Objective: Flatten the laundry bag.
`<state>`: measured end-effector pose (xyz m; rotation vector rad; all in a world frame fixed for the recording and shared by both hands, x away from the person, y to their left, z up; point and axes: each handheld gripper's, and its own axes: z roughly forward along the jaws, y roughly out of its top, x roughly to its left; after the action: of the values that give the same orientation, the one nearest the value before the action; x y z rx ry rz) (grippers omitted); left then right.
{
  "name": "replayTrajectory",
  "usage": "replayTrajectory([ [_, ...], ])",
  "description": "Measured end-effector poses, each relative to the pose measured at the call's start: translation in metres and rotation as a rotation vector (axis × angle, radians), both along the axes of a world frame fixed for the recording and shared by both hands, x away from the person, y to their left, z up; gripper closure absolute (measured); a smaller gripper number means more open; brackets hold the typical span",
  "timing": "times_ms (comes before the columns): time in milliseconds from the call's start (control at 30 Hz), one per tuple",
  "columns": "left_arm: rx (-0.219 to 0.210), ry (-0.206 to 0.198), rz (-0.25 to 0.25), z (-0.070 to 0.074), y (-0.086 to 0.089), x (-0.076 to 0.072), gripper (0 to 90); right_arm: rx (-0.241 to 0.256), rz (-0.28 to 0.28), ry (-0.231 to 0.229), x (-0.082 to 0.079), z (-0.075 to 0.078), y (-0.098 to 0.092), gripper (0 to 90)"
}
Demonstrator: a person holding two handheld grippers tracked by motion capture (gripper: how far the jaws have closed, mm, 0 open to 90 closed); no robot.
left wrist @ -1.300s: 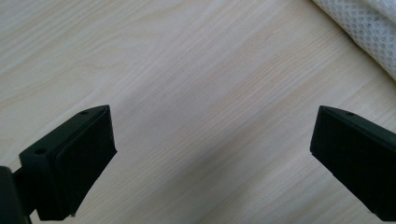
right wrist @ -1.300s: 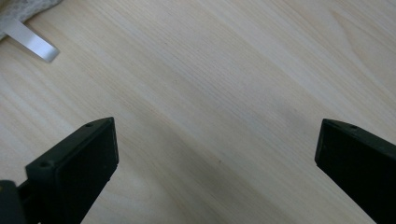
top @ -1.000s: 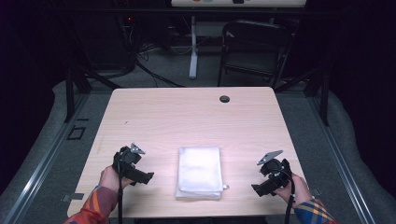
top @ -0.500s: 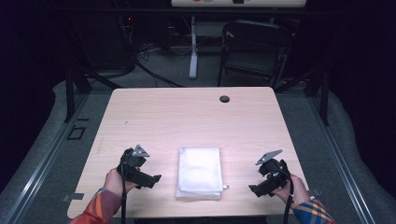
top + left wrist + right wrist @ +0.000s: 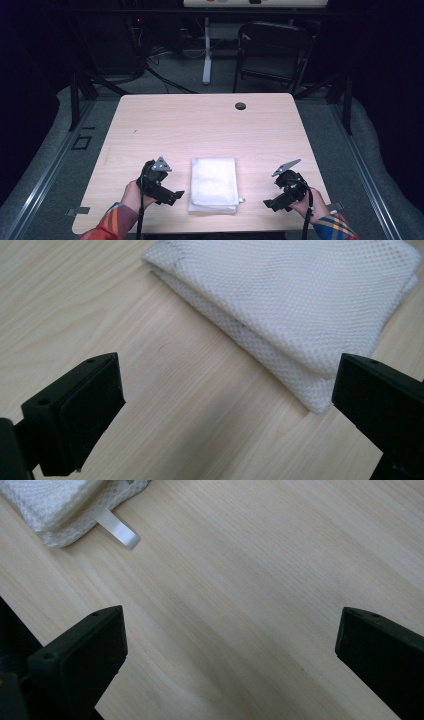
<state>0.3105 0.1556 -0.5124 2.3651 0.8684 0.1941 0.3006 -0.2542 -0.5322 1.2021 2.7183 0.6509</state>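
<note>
Two grippers flank a folded white mesh cloth [image 5: 214, 185] near the front edge of the pale wooden table [image 5: 200, 130]. Left gripper [image 5: 176, 194] hovers just beside the cloth's left edge, jaws wide apart, empty. Cloth's white ribbon tab [image 5: 118, 529] sticks out at its right corner. Right gripper [image 5: 268, 204] is well apart from it over bare wood, jaws spread, empty. Far tabletop is free apart from a small black grommet [image 5: 240, 106]; a dark folding chair [image 5: 272, 55] stands behind on grey floor.

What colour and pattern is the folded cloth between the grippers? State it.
White, with a fine mesh weave: the folded mesh cloth shows best in the left gripper view.
</note>
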Motion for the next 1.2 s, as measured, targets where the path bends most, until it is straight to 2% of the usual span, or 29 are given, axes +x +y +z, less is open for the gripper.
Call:
replayTrajectory([
  [67,-0.003,0.003,-0.015,-0.001,-0.004,0.000,0.1,0.011,-0.008,0.002,0.000,-0.001,0.001,0.0],
  [267,0.006,0.015,-0.042,-0.003,-0.015,-0.002,0.0,-0.004,-0.010,0.007,0.000,0.000,0.002,0.0],
  [300,0.009,0.016,-0.050,-0.003,-0.017,-0.003,0.0,-0.022,-0.003,0.004,0.001,0.001,0.002,0.1],
  [567,0.025,0.013,-0.104,-0.007,-0.036,-0.006,0.0,-0.029,0.000,0.003,0.000,-0.002,0.004,1.3],
  [600,0.024,0.022,-0.121,-0.007,-0.038,-0.006,0.0,-0.005,-0.019,-0.003,-0.001,-0.004,0.005,1.3],
  [667,0.035,0.017,-0.134,-0.008,-0.044,-0.006,0.1,-0.026,-0.001,-0.001,0.000,-0.002,0.004,1.5],
  [800,0.039,0.024,-0.170,-0.012,-0.055,-0.008,0.1,-0.018,-0.002,0.004,-0.001,-0.003,0.004,1.8],
  [933,0.055,0.005,-0.226,-0.012,-0.065,-0.011,0.7,-0.028,0.005,0.004,-0.002,-0.002,0.007,3.1],
  [967,0.061,0.005,-0.233,-0.013,-0.067,-0.012,1.1,-0.017,0.004,0.003,-0.003,-0.002,0.008,3.2],
  [1000,0.067,0.004,-0.238,-0.014,-0.070,-0.012,1.6,-0.034,0.012,0.002,-0.003,-0.002,0.008,3.3],
  [1067,0.074,0.014,-0.253,-0.016,-0.073,-0.012,3.4,-0.024,0.014,0.006,-0.003,-0.002,0.009,3.7],
  [1167,0.120,0.026,-0.286,-0.022,-0.078,-0.011,14.9,-0.037,0.011,0.009,-0.003,-0.001,0.009,4.1],
  [1200,0.140,0.030,-0.290,-0.024,-0.079,-0.011,15.9,-0.042,0.006,0.007,-0.003,-0.002,0.009,4.2],
])
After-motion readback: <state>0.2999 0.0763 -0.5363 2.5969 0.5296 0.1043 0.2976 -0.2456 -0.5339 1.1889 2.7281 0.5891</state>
